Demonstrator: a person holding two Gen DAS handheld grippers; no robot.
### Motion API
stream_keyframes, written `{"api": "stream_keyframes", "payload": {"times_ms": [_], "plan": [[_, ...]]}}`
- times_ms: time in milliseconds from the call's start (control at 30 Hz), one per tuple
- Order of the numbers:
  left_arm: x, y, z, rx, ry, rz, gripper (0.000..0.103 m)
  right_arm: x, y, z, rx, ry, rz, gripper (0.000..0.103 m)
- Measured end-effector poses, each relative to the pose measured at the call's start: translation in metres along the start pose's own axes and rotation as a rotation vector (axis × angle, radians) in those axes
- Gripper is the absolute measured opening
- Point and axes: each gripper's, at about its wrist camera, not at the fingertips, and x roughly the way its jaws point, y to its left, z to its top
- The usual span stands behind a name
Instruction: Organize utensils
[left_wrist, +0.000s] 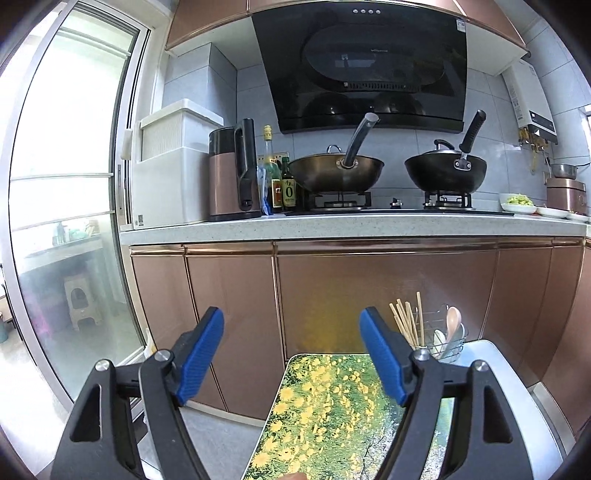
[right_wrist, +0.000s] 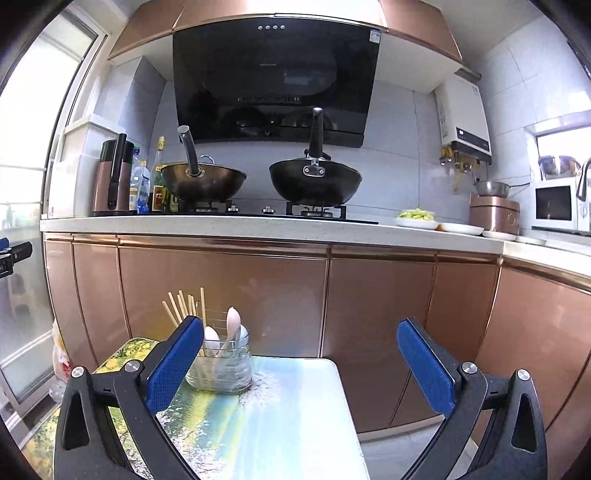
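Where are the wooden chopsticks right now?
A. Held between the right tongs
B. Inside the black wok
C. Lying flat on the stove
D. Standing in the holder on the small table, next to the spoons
D: the chopsticks stand upright in the holder on the table, beside the spoons; both sets of tongs are open and empty.

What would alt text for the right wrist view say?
A wire holder of chopsticks and spoons stands on a small printed table, between the right gripper's open blue fingers; beyond, two woks sit on a stove.
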Motion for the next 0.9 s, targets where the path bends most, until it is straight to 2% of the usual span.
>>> {"api": "stream_keyframes", "payload": {"times_ms": [900], "plan": [[-0.0022, -0.0026, 0.0016, -0.003, -0.033, 0.007, 0.075, -0.0033, -0.0027, 0.0012, -0.018, -0.023, -0.024, 0.103]]}}
